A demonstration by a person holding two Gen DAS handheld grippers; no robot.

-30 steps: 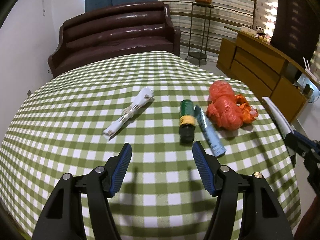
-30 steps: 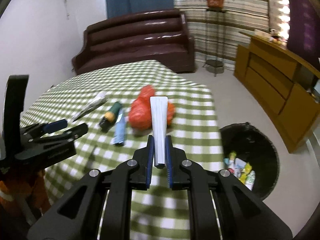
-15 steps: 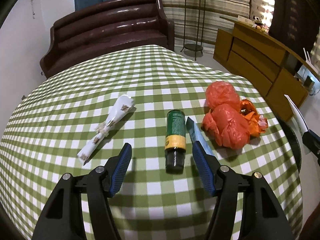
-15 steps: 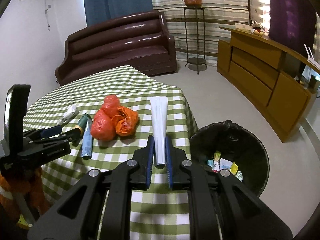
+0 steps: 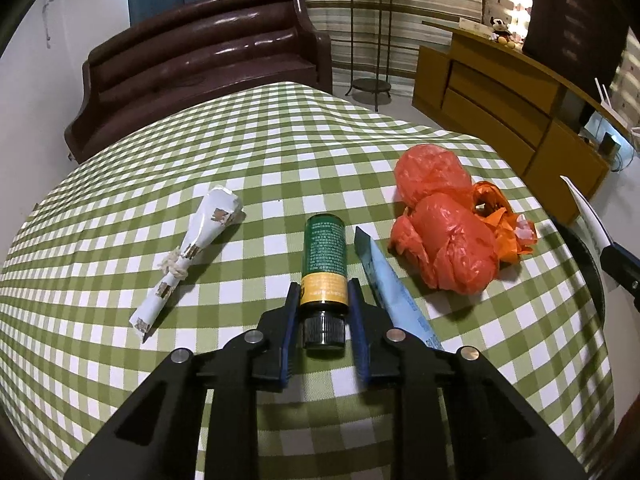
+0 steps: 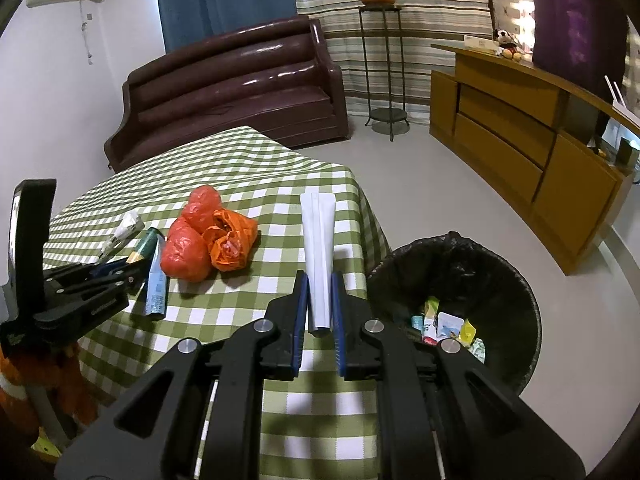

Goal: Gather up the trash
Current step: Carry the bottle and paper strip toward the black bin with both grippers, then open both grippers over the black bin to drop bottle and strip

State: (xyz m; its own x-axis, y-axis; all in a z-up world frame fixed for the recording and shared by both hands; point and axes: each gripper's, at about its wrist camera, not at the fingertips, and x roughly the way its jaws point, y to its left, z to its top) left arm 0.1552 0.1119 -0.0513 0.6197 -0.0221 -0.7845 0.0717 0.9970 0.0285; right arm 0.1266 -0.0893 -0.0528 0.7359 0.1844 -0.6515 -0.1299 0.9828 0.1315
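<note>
My left gripper (image 5: 323,294) is shut on a green and yellow bottle (image 5: 323,258) that lies on the checked tablecloth (image 5: 280,152); the bottle also shows in the right wrist view (image 6: 145,247). A light blue tube (image 5: 394,290) lies just right of it. Orange plastic bags (image 5: 448,236) lie further right, and a twisted white paper wrapper (image 5: 192,252) lies to the left. My right gripper (image 6: 319,284) is shut on a white tube (image 6: 318,248), held above the table's corner beside the black bin (image 6: 460,304).
The bin stands on the floor right of the table and holds several wrappers (image 6: 444,328). A brown sofa (image 6: 236,84) is behind the table. A wooden sideboard (image 6: 528,140) and a plant stand (image 6: 380,64) are at the right.
My left gripper moved forward and closed on the green bottle. My right gripper carried the white tube to the right, bringing the bin more into view.
</note>
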